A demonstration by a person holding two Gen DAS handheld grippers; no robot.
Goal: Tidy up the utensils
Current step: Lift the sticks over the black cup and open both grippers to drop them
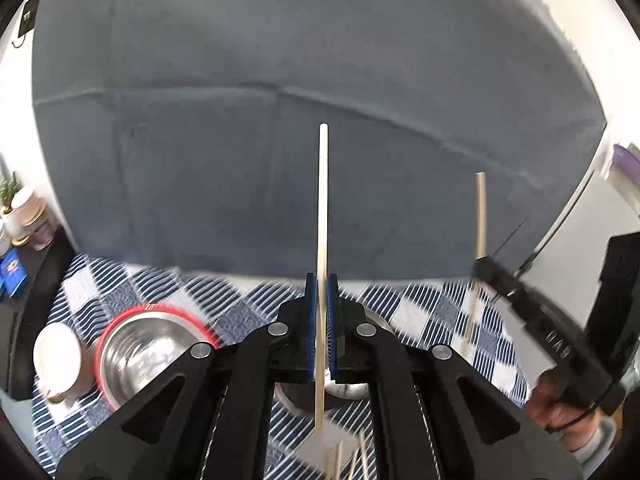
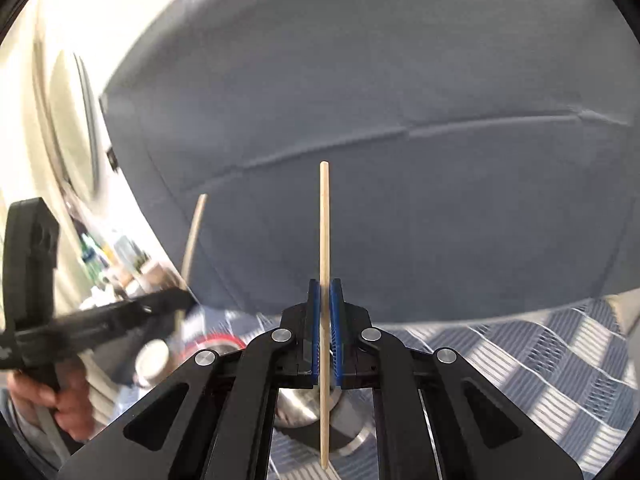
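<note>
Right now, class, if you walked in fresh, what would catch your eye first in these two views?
First, the pale wooden chopstick standing upright, pinched in the shut left gripper, and its twin chopstick pinched in the right gripper. Behind both looms a big grey sofa. Lower left, a shiny steel bowl with a red rim sits on the blue-and-white checked cloth.
</note>
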